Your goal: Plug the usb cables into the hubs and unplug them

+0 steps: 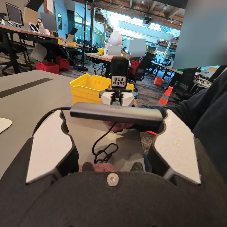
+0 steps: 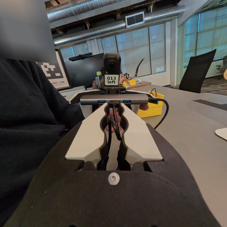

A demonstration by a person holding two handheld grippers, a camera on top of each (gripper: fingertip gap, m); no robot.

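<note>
With your left gripper point(image 1: 113, 117) spread wide yet clamping the hub point(image 1: 116, 113) endwise at 12 o'clock and the right gripper point(image 2: 113, 104) pinched narrow on the plug point(image 2: 114, 102) in its middle port, next pull straight back.

I am in a big open office that is also a workshop. Long desks point(image 1: 30, 33) and black chairs point(image 2: 196, 72) fill the room. Shiny air pipes point(image 2: 110, 28) run under a wood ceiling point(image 1: 135, 7). Yellow bins point(image 1: 88, 88) and an orange cone point(image 1: 165, 97) sit around.
</note>
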